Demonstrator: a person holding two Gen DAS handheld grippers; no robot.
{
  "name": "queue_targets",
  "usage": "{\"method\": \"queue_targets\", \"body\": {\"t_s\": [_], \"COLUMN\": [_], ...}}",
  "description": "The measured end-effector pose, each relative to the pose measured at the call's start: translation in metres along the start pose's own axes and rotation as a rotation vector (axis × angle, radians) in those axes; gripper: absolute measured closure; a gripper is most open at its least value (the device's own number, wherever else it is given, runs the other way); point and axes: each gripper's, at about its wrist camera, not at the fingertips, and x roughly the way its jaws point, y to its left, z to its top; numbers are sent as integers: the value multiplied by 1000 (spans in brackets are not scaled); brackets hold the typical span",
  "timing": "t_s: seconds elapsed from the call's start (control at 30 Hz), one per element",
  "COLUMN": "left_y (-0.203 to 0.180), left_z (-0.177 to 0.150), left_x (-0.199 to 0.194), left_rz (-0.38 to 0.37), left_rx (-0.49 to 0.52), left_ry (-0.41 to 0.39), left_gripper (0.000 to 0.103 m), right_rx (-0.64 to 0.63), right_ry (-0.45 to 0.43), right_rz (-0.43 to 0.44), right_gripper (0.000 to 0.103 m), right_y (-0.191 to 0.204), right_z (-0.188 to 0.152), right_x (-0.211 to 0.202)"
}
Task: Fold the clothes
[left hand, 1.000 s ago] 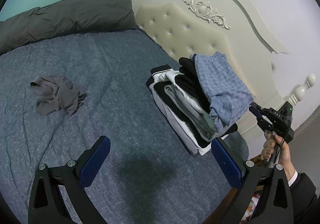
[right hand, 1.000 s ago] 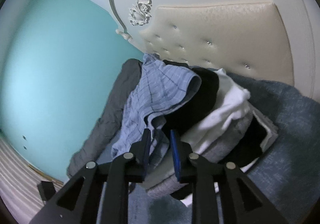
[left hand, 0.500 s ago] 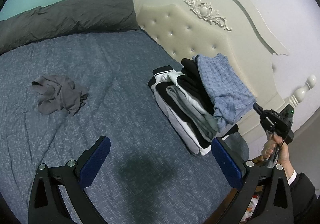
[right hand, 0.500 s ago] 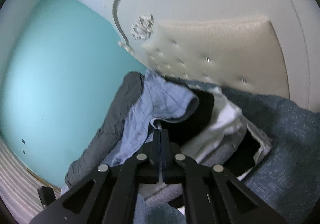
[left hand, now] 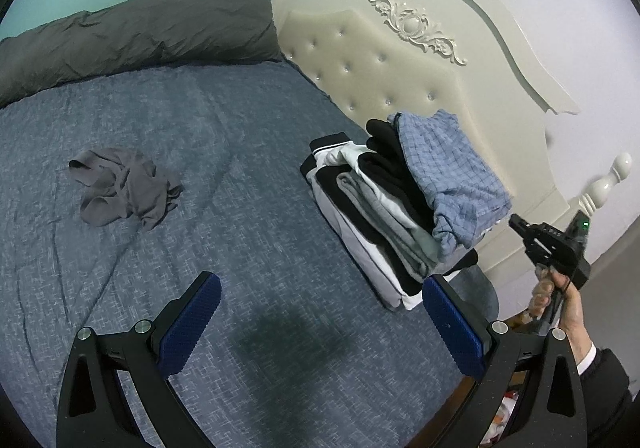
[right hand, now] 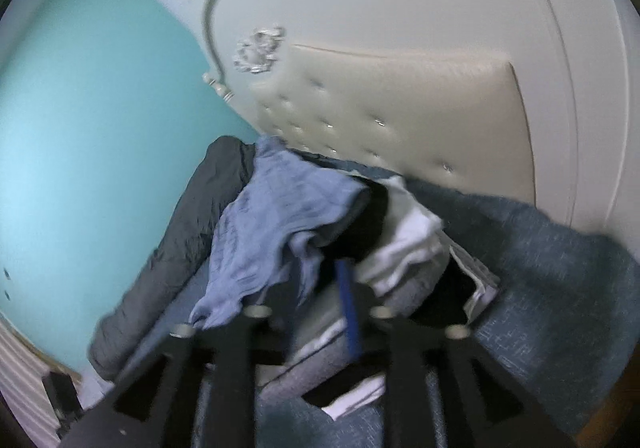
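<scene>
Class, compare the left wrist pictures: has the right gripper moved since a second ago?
Yes. The right gripper has drawn back from the blue checked shirt, toward the bedpost; its jaws just opened, empty.

The right wrist view is smeared – the blue checked garment (right hand: 276, 232) loses its pattern, the pile's (right hand: 404, 260) lower layers sit hidden.

Blue checked shirt (left hand: 452, 164), grey crumpled garment (left hand: 124, 192), speckled blue bedspread (left hand: 224, 120)

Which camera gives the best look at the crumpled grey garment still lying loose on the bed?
The left wrist view: the crumpled grey garment lies in full, sharp view on the blue bedspread. The right wrist view does not show it at all, only the stacked clothes.
</scene>
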Motion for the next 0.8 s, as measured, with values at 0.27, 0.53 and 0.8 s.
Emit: {"method": "queue_targets", "body": {"t_s": [0.27,0.53,0.8], "left_y": [1,0,10], "left_z": [-4,-7,-9], "left_x": [-4,-10,-14], "left_rz": [-1,-7,-2], "left_rx": [-9,1,-13], "left_ry": [1,-3,-6], "left_gripper": [0,0,0], "right_rx": [-220,-351,-403], "right_ry": [187,232,234], "right_rz": [162,103,119], "right_gripper": [70,71,101], "right_y": [86,123,123], "right_z": [-39,-57,-61], "right_x": [28,62,61]}}
